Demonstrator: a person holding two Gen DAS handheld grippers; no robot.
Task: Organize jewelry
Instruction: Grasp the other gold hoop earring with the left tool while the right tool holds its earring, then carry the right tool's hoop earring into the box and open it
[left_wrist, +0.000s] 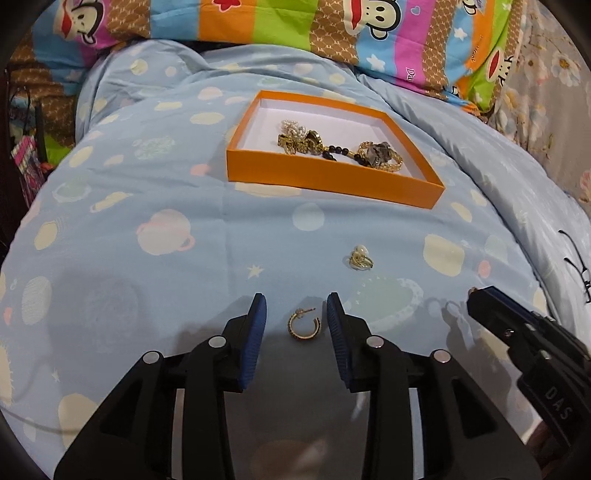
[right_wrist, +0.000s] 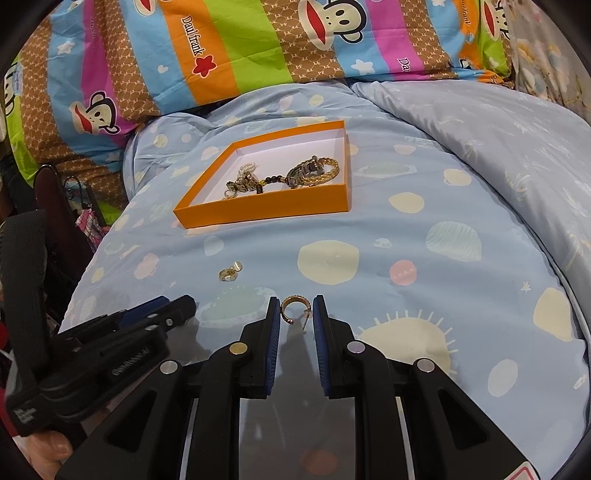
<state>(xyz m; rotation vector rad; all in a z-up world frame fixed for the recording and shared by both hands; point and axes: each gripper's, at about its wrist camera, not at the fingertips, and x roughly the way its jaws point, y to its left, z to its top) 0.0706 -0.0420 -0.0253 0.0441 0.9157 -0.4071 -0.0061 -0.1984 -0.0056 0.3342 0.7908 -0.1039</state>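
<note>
An orange box (left_wrist: 325, 182) (right_wrist: 258, 212) with a white inside lies on the blue quilt and holds gold bracelets, pearls and dark beads (left_wrist: 332, 147) (right_wrist: 280, 177). A gold hoop earring (left_wrist: 304, 327) lies on the quilt between the fingers of my open left gripper (left_wrist: 296, 310). A second gold hoop earring (right_wrist: 291, 310) sits between the fingers of my right gripper (right_wrist: 294, 308); the jaws stand close around it and contact is unclear. A gold ring with a pearl (left_wrist: 360, 257) (right_wrist: 229, 272) lies loose in front of the box.
A striped monkey-print pillow (left_wrist: 258, 22) (right_wrist: 221, 55) lies behind the box. The quilt bulges and drops away at the left and right. Dark clutter (right_wrist: 55, 206) sits off the bed's left side. Each gripper shows in the other's view (left_wrist: 517, 332) (right_wrist: 110, 332).
</note>
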